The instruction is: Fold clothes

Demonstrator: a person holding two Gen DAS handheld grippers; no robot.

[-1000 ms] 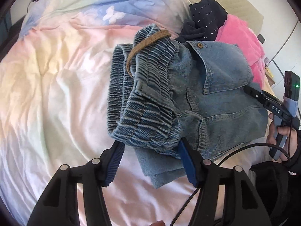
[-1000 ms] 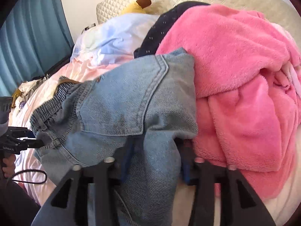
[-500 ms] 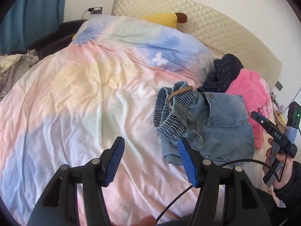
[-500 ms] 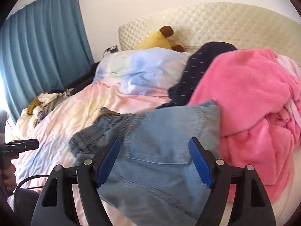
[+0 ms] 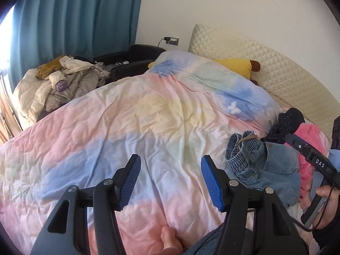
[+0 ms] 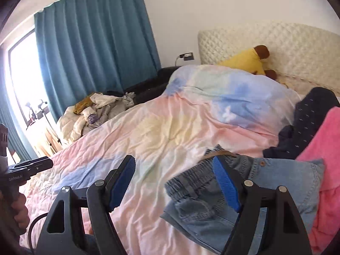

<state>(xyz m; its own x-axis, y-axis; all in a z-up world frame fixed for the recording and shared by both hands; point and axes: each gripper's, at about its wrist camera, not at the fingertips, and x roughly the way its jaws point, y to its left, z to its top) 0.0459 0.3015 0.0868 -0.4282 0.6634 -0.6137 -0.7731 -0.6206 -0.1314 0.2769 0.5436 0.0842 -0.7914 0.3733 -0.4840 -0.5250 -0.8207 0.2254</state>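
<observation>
The folded blue jeans point(image 5: 267, 165) lie on the pastel duvet point(image 5: 148, 116) at the bed's right side, elastic waistband toward the middle. They touch a pink fleece garment point(image 5: 312, 136) and a dark dotted garment point(image 5: 286, 123). My left gripper point(image 5: 170, 180) hovers open over bare duvet, left of the jeans, with nothing between its pads. My right gripper point(image 6: 174, 182) is open too; its right finger overlaps the jeans point(image 6: 276, 180) in the picture but does not grip them. The pink fleece point(image 6: 327, 148) and the dark garment point(image 6: 308, 119) lie behind.
A heap of unfolded pale clothes point(image 5: 63, 80) sits beyond the bed's left edge under the teal curtain point(image 5: 74, 17). A yellow plush toy point(image 5: 235, 65) leans on the quilted headboard point(image 5: 276, 72). A black bedside unit point(image 5: 131, 59) stands by the wall. A person's hand point(image 5: 325, 193) holds the right gripper's handle.
The right gripper let go of the jeans and opened. Both grippers pulled back and rose away from the folded jeans, so the whole bed now shows.
</observation>
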